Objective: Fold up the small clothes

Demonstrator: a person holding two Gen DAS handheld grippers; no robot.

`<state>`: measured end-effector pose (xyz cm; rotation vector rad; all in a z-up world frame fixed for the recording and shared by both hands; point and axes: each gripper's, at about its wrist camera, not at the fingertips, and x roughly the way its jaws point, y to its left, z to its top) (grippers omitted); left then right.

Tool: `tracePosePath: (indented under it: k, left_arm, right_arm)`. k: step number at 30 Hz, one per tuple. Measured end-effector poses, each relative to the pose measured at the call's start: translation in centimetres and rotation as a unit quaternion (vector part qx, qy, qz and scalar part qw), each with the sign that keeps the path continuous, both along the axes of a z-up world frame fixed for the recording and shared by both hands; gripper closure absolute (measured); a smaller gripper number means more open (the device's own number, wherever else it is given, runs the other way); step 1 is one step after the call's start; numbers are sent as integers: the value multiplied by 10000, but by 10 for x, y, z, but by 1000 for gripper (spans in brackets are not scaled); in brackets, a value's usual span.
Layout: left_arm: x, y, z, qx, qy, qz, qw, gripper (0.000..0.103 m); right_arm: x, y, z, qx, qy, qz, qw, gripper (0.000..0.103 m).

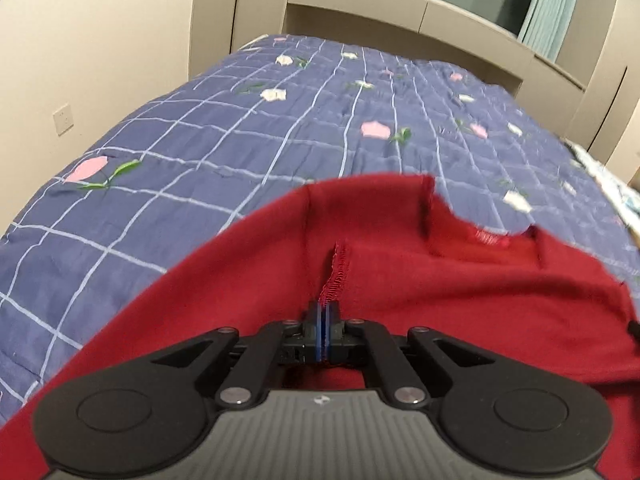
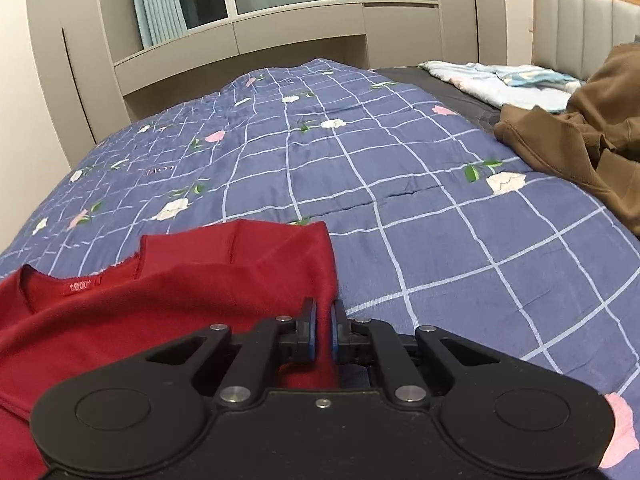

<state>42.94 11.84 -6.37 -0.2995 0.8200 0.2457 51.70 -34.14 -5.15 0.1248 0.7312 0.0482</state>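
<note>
A small red garment [image 1: 420,280] lies on the blue checked quilt [image 1: 240,140], turned inside out with its seams showing. My left gripper [image 1: 325,312] is shut on a stitched seam of the red cloth. In the right wrist view the same red garment [image 2: 160,292] shows its neckline and a small red label. My right gripper [image 2: 323,312] is shut on the garment's right edge, a fold of red cloth pinched between the blue pads. The part of the cloth under both grippers is hidden.
The blue quilt [image 2: 400,200] with its flower print covers the bed. A brown garment [image 2: 580,152] lies at the right. A pale blue blanket [image 2: 512,84] sits near the headboard [image 2: 584,20]. Beige cabinets [image 2: 280,40] and a window stand beyond the bed.
</note>
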Motion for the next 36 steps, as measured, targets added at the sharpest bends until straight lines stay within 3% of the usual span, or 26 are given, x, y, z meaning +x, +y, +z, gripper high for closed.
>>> tracePosePath:
  k: [3,4,5,6,7,8,10,11,14,18,22,24,27,31,36]
  left_arm:
    - [0,1,4,-63,33,-15,10000,99]
    - [-2,4,7,-195,6,-11,9998,94]
    - [-4,6,10,-320,-27,4,9995,81]
    - [-6,6,13,-387,-68,20,9992,70]
    - [-9,7,17,-404,-119,66,9991,44]
    - [-15,8,23,-374,-214,133,9990,31]
    - [-25,7,33,-294,-366,185,9987,27]
    - [-31,7,39,-266,-403,180,9987,20]
    - [-53,11,56,-159,-499,355,9980,3]
    - [-92,26,77,20,-562,599,9966,1]
    - [-141,51,93,200,-554,1021,9930,1]
    - [-167,68,99,262,-584,1256,9900,1]
    - [-206,94,104,379,-556,1636,9842,1]
    - [-256,131,102,379,-514,2179,9739,1]
    - [-305,166,94,236,-463,2680,9620,1]
  right_arm:
    - [-4,4,5,-172,-57,47,9998,80]
    - [-8,5,9,-221,-93,62,9997,67]
    - [-13,5,13,-228,-140,114,9996,51]
    - [-18,6,18,-218,-213,172,9994,43]
    - [-25,7,22,-219,-294,228,9991,33]
    - [-32,9,27,-241,-371,301,9986,28]
    - [-48,16,36,-325,-473,475,9972,17]
    - [-56,20,39,-368,-519,542,9965,10]
    - [-81,35,48,-441,-693,841,9931,1]
    - [-116,69,56,-622,-914,1358,9845,1]
    - [-153,121,61,-725,-1098,2189,9668,1]
    - [-173,153,61,-772,-1180,2759,9508,1]
    - [-208,202,62,-1043,-1415,3600,9162,1]
    - [-259,264,64,-1206,-1710,4780,8531,1]
    - [-298,319,66,-376,-1025,6118,7835,9]
